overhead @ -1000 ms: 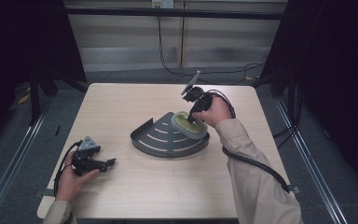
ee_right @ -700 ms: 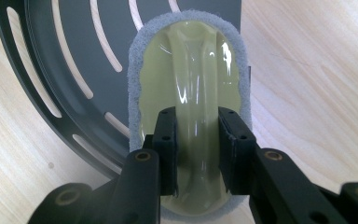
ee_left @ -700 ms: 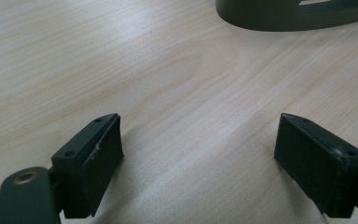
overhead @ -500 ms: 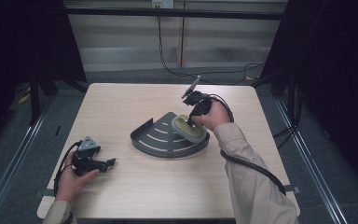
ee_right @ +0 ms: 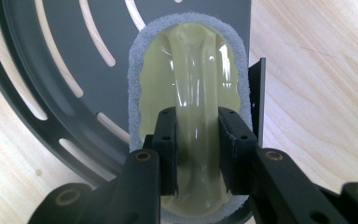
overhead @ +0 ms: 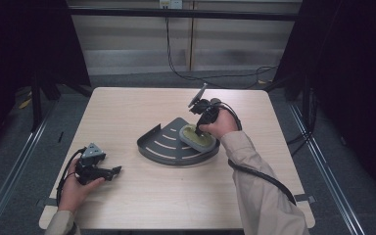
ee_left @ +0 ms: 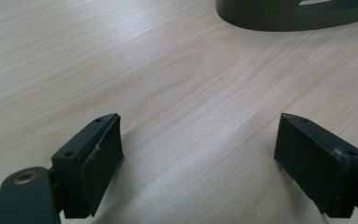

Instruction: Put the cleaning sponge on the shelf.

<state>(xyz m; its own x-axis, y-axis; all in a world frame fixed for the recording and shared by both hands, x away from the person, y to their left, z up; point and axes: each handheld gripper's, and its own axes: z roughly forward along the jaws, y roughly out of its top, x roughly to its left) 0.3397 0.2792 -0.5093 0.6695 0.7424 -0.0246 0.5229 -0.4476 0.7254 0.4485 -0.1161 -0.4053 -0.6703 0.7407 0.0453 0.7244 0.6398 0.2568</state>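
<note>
A dark grey fan-shaped tray (overhead: 160, 148) with curved slots lies at the table's middle. Over its right part, by the straight edge, sits an oval scrubber (overhead: 195, 138) with a grey foam rim and a glossy yellow-green arched handle (ee_right: 193, 70). My right gripper (overhead: 201, 129) points down at it. In the right gripper view my right gripper (ee_right: 198, 156) is shut on that handle, above the tray (ee_right: 51, 70). My left gripper (overhead: 114, 170) rests low at the table's front left. In its own view my left gripper (ee_left: 198, 154) stands open over bare wood.
The tray's curved rim (ee_left: 279, 18) shows at the top of the left gripper view. Black cables (overhead: 254, 171) trail from both grippers. The light wooden table (overhead: 127, 112) is ringed by dark floor and metal rails.
My right gripper has sunk slightly toward the tray with the scrubber in it. The left hand and its gripper have stayed put.
</note>
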